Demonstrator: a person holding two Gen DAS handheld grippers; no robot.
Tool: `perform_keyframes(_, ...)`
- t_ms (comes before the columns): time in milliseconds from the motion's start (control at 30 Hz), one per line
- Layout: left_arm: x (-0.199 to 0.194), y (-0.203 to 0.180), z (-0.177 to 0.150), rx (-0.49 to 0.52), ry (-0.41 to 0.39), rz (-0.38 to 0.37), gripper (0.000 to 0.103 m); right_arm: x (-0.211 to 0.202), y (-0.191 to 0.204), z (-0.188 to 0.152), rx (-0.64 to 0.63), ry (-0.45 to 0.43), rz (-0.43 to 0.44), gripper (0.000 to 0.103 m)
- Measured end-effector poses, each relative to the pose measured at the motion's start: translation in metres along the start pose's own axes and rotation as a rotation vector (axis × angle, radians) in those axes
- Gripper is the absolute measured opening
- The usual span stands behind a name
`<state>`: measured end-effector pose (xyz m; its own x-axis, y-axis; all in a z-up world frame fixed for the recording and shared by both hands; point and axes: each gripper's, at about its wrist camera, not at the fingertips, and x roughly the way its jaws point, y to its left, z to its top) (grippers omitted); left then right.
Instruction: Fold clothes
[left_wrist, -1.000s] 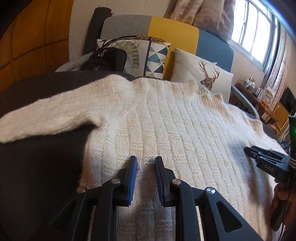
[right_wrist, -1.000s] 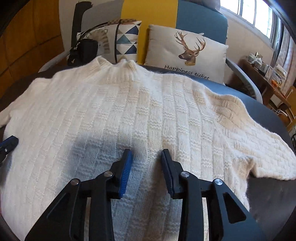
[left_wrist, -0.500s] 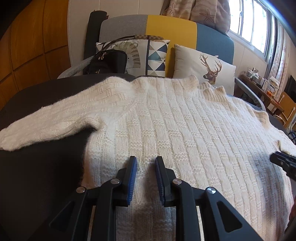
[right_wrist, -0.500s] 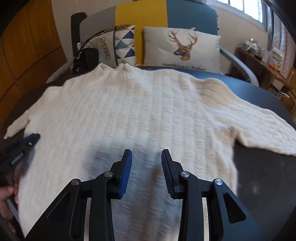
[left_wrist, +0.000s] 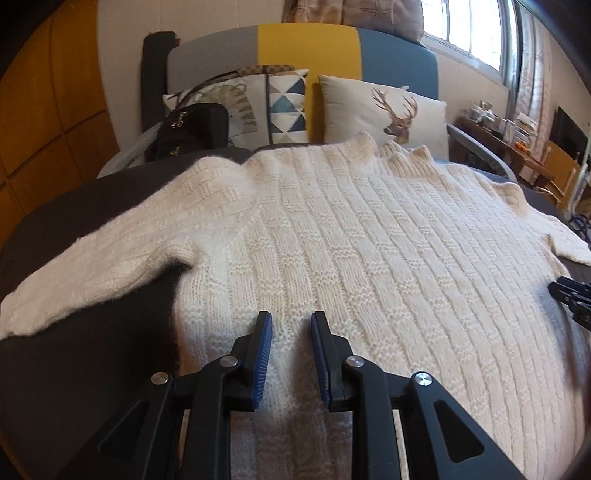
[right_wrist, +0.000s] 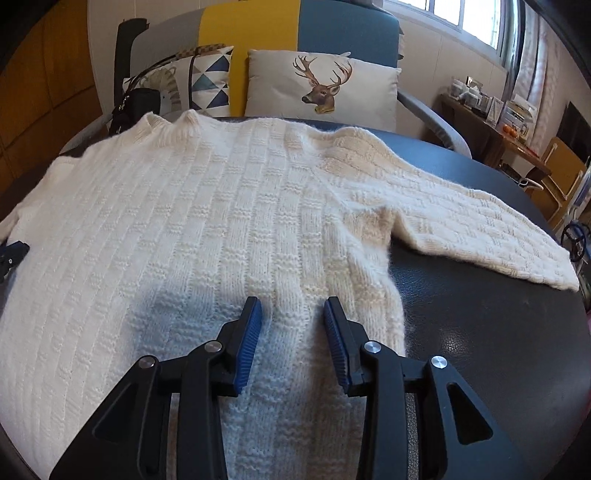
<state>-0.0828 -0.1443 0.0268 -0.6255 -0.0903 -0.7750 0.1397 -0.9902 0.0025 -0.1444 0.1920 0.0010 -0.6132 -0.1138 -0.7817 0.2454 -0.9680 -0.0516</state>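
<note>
A cream chunky-knit sweater (left_wrist: 332, 251) lies flat and unfolded on a dark round table (left_wrist: 66, 369), both sleeves spread outward. Over its left lower part hovers the left gripper (left_wrist: 288, 325), blue-padded fingers apart and empty. Over its right lower part, near the side seam, the right gripper (right_wrist: 291, 314) likewise hangs with fingers parted.

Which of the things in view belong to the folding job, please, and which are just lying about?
For the job: cream knit sweater, spread flat on the dark table; left gripper and right gripper, both open above it.

Lying about: deer cushion, triangle-pattern cushion, black handbag.
</note>
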Motion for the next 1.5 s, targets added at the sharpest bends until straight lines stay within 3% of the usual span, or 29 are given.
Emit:
perform_keyframes(100,-0.010,0.004,-0.005,0.012,0.022,-0.033,0.021,-0.009,-0.001,0.005,0.012,0.006,0.038,0.040)
perform_keyframes(200,-0.025,0.001,-0.023,-0.048,0.009,-0.084,0.021,-0.041,-0.009,-0.001,0.111,-0.051,0.158,0.040)
perform_keyframes(233,-0.030,0.000,-0.029,-0.068,0.004,-0.101,0.021,-0.048,-0.007,-0.006,0.116,-0.035,0.199,0.040)
perform_keyframes(367,-0.049,-0.005,-0.052,-0.147,-0.013,-0.170,0.021,-0.061,0.010,-0.031,0.057,0.022,0.220,0.040)
perform_keyframes(433,-0.051,-0.023,-0.065,-0.093,-0.038,-0.150,0.022,-0.063,0.014,-0.044,0.045,0.032,0.225,0.040)
perform_keyframes(567,-0.058,-0.054,-0.085,0.189,-0.151,0.008,0.023,-0.061,0.015,-0.061,-0.010,0.021,0.177,0.040)
perform_keyframes(667,-0.062,-0.051,-0.093,0.232,-0.176,0.040,0.029,-0.062,0.006,-0.065,-0.050,0.013,0.106,0.040)
perform_keyframes(867,-0.068,-0.039,-0.092,0.175,-0.149,0.003,0.030,-0.063,-0.007,-0.067,-0.008,0.005,0.129,0.043)
perform_keyframes(967,-0.074,-0.034,-0.076,0.111,-0.123,-0.047,0.029,-0.074,-0.008,-0.059,0.030,-0.007,0.182,0.043)
perform_keyframes(1033,-0.066,-0.037,-0.060,0.078,-0.118,-0.045,0.029,-0.079,-0.013,-0.050,0.083,-0.053,0.221,0.043)
perform_keyframes(1100,-0.055,-0.040,-0.044,0.049,-0.109,-0.037,0.029,-0.072,-0.012,-0.041,0.102,-0.037,0.225,0.043)
perform_keyframes(1167,-0.037,-0.044,-0.033,0.045,-0.071,-0.016,0.029,-0.058,-0.008,-0.035,0.098,-0.020,0.207,0.043)
perform_keyframes(1367,-0.036,-0.050,-0.049,0.107,-0.072,0.019,0.030,-0.040,0.002,-0.039,-0.036,0.000,0.111,0.043)
perform_keyframes(1500,-0.040,-0.052,-0.046,0.128,-0.055,0.009,0.029,-0.043,-0.002,-0.039,-0.043,0.041,0.125,0.043)
